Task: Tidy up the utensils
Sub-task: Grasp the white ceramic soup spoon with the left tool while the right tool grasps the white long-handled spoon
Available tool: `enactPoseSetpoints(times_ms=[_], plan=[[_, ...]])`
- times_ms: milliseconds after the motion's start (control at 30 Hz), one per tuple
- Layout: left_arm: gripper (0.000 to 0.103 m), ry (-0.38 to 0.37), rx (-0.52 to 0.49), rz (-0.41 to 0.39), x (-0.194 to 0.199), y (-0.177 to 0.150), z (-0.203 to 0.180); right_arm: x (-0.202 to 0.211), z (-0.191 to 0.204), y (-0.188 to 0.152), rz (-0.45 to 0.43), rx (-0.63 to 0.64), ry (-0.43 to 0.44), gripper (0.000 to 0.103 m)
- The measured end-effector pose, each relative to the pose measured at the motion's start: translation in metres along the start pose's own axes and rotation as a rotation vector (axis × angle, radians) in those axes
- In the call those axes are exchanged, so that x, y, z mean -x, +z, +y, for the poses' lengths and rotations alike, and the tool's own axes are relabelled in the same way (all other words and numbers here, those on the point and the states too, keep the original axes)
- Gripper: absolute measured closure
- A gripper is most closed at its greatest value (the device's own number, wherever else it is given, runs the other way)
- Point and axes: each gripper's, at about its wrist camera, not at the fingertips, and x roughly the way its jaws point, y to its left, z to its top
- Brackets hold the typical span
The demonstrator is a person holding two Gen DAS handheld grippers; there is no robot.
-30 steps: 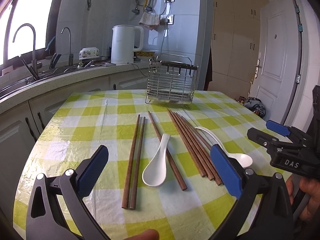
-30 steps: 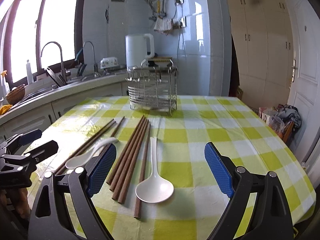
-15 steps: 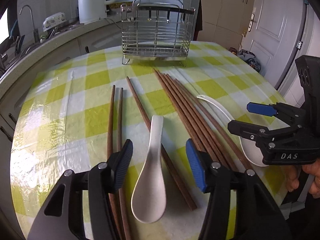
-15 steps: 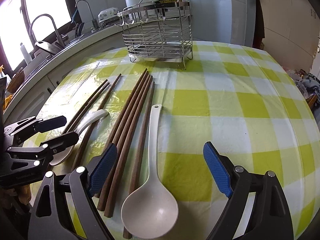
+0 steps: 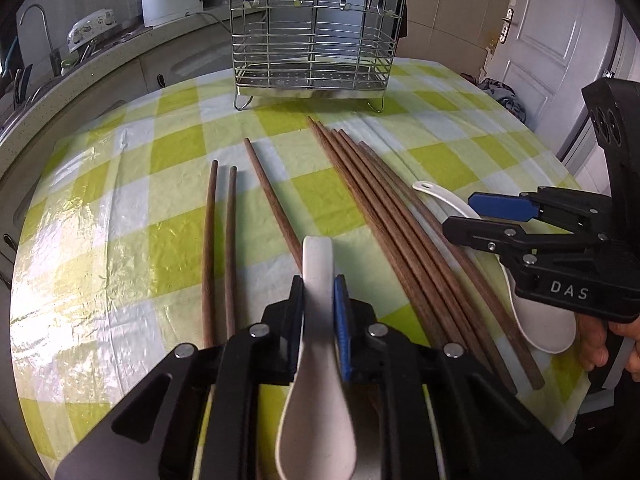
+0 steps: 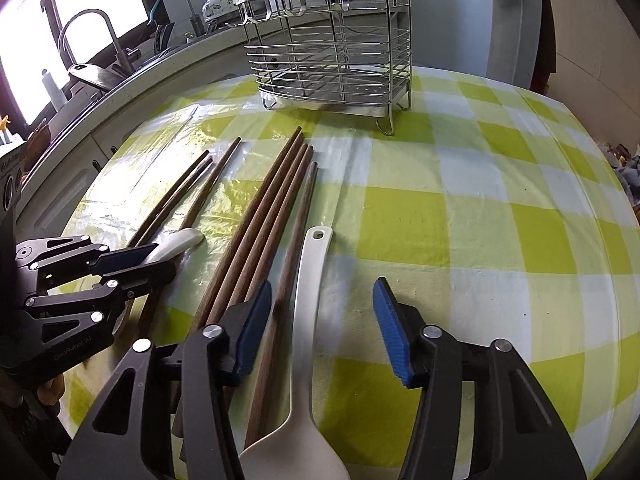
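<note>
Left claw (image 5: 320, 300) clamped on short white spoon (image 5: 318, 264); right claw (image 6: 320, 320) spread apart astride long white ladle (image 6: 308, 280).

Both lie at the surface's (image 6: 460, 220) near edge among chopsticks (image 6: 260, 220); wire rack (image 6: 332, 52) stands at far edge. Spoons probably glazed: stiff, light, slick, chippable. Grip flat mid-handle, not bowl. Ladle's handle touches a neighbouring chopstick, so it may get pinched too.

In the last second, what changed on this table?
The left gripper dropped forward and closed on the short white spoon. The right gripper lowered around the long white spoon, jaws narrower but still open. Chopsticks and wire rack stayed put.
</note>
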Motion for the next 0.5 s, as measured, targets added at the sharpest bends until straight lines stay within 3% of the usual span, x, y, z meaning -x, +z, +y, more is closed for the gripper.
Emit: enactPoseSetpoints(times_ms=[133, 500], plan=[[0.088, 0.005, 0.0, -0.014, 0.008, 0.001, -0.001, 0.002, 0.007, -0.001, 0.0, 0.038, 0.01, 0.087], [0.088, 0.016, 0.014, -0.097, 0.054, 0.001, 0.001, 0.055, 0.006, -0.004, -0.104, 0.028, 0.013, 0.089]])
